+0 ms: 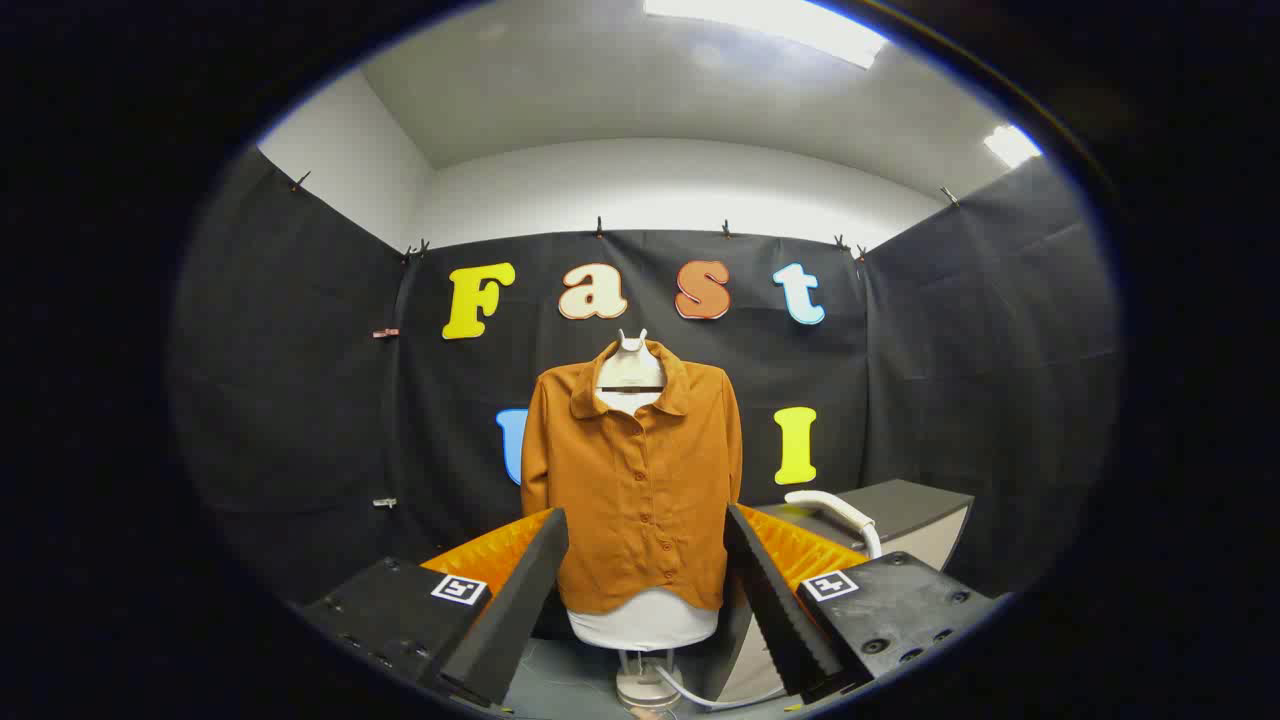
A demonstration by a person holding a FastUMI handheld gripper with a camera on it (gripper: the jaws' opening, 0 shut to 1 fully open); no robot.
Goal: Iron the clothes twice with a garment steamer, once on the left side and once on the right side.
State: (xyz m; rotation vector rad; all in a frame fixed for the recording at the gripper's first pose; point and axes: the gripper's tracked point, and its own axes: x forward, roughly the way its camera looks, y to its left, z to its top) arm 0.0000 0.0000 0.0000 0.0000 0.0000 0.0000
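Claw: we are holding the gripper point(645, 600) released, fingers spread wide and grasping nothing.
Shirt: the orange shirt point(635, 480) is hanging buttoned on a white dress form point(642, 620), beyond the fingers and between them.
Steamer: the white steamer handle point(835, 507) is lying on the grey cabinet point(915, 505), right of the shirt.
Advice: we are judging the steamer must be grasped first, squarely around its handle.
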